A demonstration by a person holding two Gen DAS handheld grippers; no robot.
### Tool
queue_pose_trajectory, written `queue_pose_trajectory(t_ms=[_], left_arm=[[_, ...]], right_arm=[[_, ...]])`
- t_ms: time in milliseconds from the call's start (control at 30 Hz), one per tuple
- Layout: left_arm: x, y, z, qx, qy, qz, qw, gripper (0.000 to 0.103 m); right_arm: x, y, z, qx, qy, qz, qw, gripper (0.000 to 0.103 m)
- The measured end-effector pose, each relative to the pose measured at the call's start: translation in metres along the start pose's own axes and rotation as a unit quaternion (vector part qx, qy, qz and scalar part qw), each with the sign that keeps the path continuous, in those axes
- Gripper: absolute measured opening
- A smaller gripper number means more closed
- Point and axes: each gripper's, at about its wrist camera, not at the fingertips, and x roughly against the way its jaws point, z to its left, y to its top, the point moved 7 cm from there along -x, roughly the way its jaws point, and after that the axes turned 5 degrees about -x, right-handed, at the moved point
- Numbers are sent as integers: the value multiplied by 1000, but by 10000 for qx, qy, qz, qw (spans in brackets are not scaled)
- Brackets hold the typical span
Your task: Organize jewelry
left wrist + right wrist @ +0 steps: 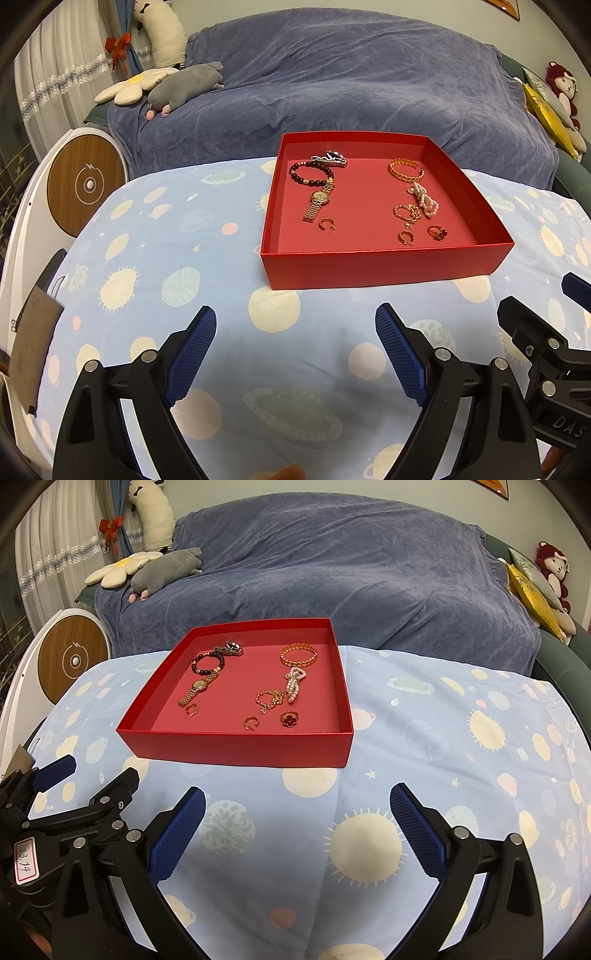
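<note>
While both grippers hang back over the planet-print blue cloth [424,716] covering the table, nothing is in hand: the left gripper [295,354] has its jaws spread wide and empty, and the right gripper [297,834] is released just the same. All the jewelry sits ahead in the shallow red cardboard box [384,264], well apart from either tool.

Look at the left cluster. The dark beaded bracelet [311,172] touches the gold link wristwatch [318,201], and the silver metal piece [330,158] lies right against the beads. Pinch one and, I'd judge, a neighbour could drag along with it. On the right side, the fine gold chain [407,213] is bunched beside the pearl bow hair clip [424,198]; a chain like that looks likely to snag or slip through ribbed pads.

The small stuff is the real worry. The two gold hoop earrings [251,722], one near the watch [192,709], and the gold ring with a dark clover face [289,718] lie flat on the box floor, so wide jaws may skate over them or flick them away. The open gold cuff bangle [298,654] sits near the far wall, a longer reach over everything else. And that box is light card on soft cloth: a nudge against its near wall could shove the whole tray.
</note>
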Motion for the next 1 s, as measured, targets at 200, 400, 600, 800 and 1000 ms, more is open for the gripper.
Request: queue_pose_trajectory(t_ms=[200,400,600,800,1000], left_arm=[[0,1,0,-7,1,-2,10000,85],[0,1,0,-10,1,-5,10000,85],[0,-2,2,-32,72,-35,10000,85],[1,-1,2,-19,108,-47,9999,85],[2,0,2,1,125,-50,9999,85]], right_arm=[[0,0,0,-4,-1,3,10000,98],[0,0,0,-7,4,4,10000,98],[0,0,1,3,8,8,10000,98],[0,-1,1,1,11,8,10000,98],[1,-1,1,4,13,5,10000,98]])
